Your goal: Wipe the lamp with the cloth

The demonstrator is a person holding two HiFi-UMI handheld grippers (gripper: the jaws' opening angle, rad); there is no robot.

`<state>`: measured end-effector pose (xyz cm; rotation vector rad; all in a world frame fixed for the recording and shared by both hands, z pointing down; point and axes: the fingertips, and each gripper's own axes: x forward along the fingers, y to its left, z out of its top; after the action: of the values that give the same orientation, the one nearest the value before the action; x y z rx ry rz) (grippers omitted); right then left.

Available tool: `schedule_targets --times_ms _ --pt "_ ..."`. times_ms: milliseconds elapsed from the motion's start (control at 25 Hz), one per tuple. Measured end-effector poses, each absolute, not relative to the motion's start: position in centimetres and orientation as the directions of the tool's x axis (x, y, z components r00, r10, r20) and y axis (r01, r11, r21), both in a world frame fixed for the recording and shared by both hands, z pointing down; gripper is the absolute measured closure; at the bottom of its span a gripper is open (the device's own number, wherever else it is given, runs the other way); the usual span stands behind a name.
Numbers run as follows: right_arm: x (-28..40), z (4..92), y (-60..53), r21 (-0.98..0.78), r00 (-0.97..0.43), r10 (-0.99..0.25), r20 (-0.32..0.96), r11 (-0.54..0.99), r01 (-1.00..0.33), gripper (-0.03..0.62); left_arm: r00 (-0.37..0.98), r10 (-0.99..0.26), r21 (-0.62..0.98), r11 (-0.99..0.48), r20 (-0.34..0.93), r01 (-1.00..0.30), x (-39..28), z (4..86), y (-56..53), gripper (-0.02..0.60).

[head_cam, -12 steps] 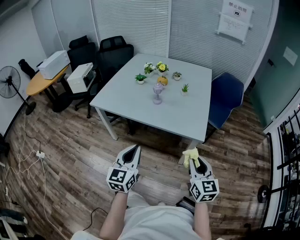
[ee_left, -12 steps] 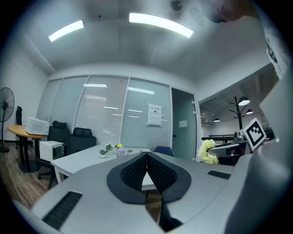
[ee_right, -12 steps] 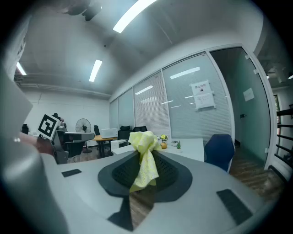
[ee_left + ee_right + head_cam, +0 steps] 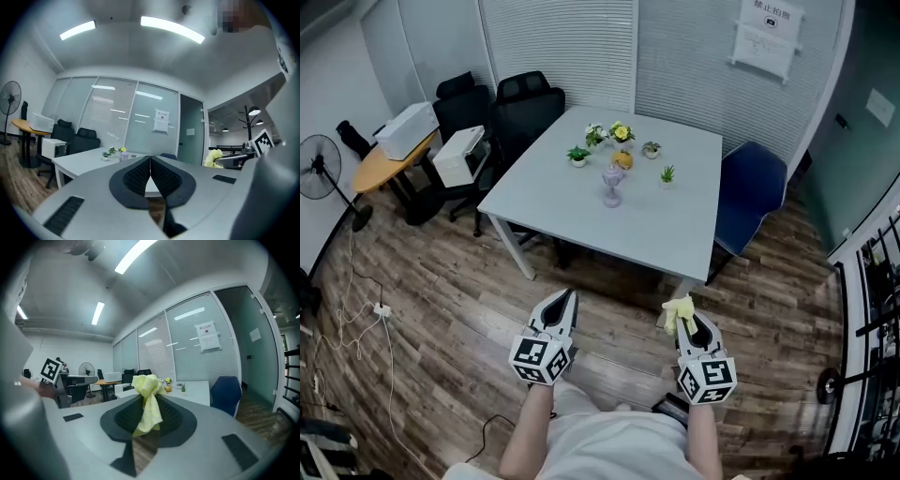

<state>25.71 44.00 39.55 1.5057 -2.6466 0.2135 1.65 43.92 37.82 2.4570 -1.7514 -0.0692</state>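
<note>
A small lilac lamp [image 4: 613, 184] stands near the middle of the white table [image 4: 581, 225], well ahead of both grippers. My right gripper [image 4: 687, 317] is shut on a pale yellow cloth [image 4: 678, 310], which bunches up above the jaw tips and hangs down between the pads [image 4: 148, 404]. My left gripper [image 4: 567, 300] is shut with nothing in it; its pads [image 4: 140, 176] meet in the left gripper view. Both grippers hover over the wooden floor, short of the table's near edge. In the left gripper view the cloth [image 4: 213, 157] shows at the right.
Small potted plants [image 4: 622, 132] and an orange object [image 4: 624, 160] stand around the lamp. A blue chair [image 4: 750, 197] sits at the table's right, black chairs [image 4: 521, 103] at its left. A round side table with white boxes [image 4: 411, 129], a fan [image 4: 319, 165] and floor cables [image 4: 366, 309] lie left.
Both grippers and the view have shifted only slightly; the left gripper sits a touch lower and further left. The cloth stays gripped in the right gripper.
</note>
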Motion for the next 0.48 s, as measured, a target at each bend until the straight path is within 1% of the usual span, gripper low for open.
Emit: schedule_targets --times_ms 40,80,120,160,280,480 --pt "25.9 39.4 44.0 -0.096 -0.517 -0.846 0.13 0.508 -0.856 0.505 0.348 -0.937 0.128 -0.341 0.039 -0.931 2.0 38.0 43.9 0.577" --pt "26.0 39.2 44.0 -0.118 -0.523 -0.845 0.113 0.511 -0.851 0.505 0.382 -0.923 0.137 -0.373 0.046 -0.918 2.6 38.2 43.9 0.563" --pt "26.2 39.1 43.9 -0.136 -0.53 -0.842 0.1 0.516 -0.846 0.503 0.419 -0.906 0.15 -0.407 0.057 -0.901 3.2 38.5 43.9 0.42" --pt "26.2 39.0 43.8 -0.149 -0.536 -0.839 0.093 0.521 -0.841 0.503 0.447 -0.892 0.161 -0.432 0.07 -0.888 3.6 38.9 43.7 0.306" --pt "26.3 38.9 43.2 -0.177 -0.553 -0.829 0.08 0.534 -0.827 0.503 0.476 -0.872 0.14 -0.461 0.113 -0.877 4.0 39.8 43.2 0.267" --pt "25.3 38.8 41.6 -0.24 -0.602 -0.797 0.039 0.577 -0.78 0.505 0.491 -0.858 0.138 -0.473 0.151 -0.87 3.5 41.1 41.3 0.253"
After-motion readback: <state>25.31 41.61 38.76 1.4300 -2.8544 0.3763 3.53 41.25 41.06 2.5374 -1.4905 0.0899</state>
